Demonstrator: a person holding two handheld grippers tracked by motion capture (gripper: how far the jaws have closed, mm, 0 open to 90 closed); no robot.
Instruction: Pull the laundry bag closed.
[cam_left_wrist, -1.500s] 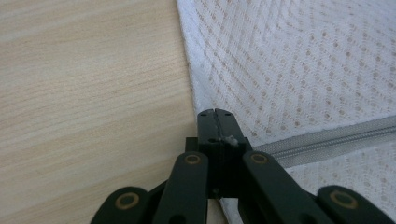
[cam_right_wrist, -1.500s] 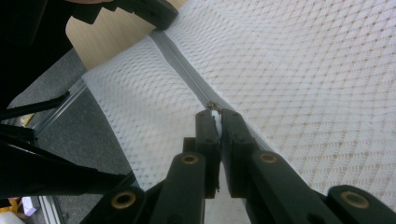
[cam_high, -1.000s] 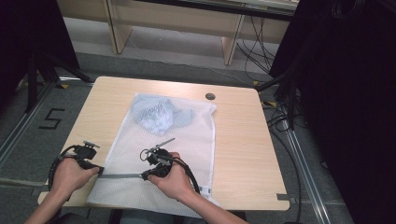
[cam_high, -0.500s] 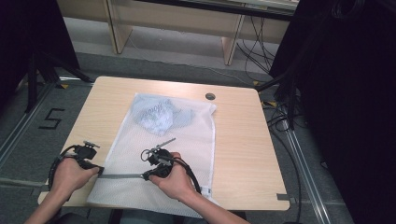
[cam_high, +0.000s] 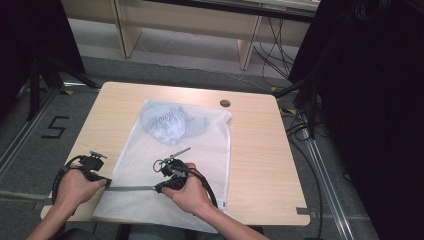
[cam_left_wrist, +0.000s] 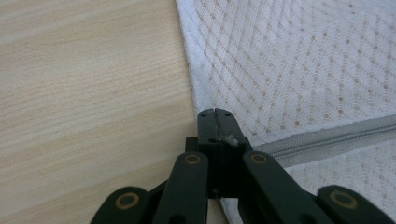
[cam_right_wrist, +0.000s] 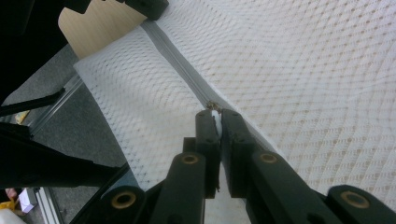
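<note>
Mesh bag (cam_high: 170, 165) holds bluish garment (cam_high: 171, 124); left tongs (cam_left_wrist: 215, 122) pinch bag edge, right tongs (cam_right_wrist: 215, 122) pinch zipper pull (cam_right_wrist: 214, 112).

Light wood-grain table (cam_high: 260, 165), rounded corners, standing on grey floor. Lying flat on it: white mesh laundry bag (cam_high: 200, 140) w/ grey zipper (cam_high: 131, 188) running across near the front edge; bag's near end hangs off the table's front. Crumpled pale-blue cloth (cam_high: 170, 125) sits inside the bag's far end. Small dark round cap (cam_high: 225, 103) in the tabletop just past the bag's far-right corner, apart from it.
</note>
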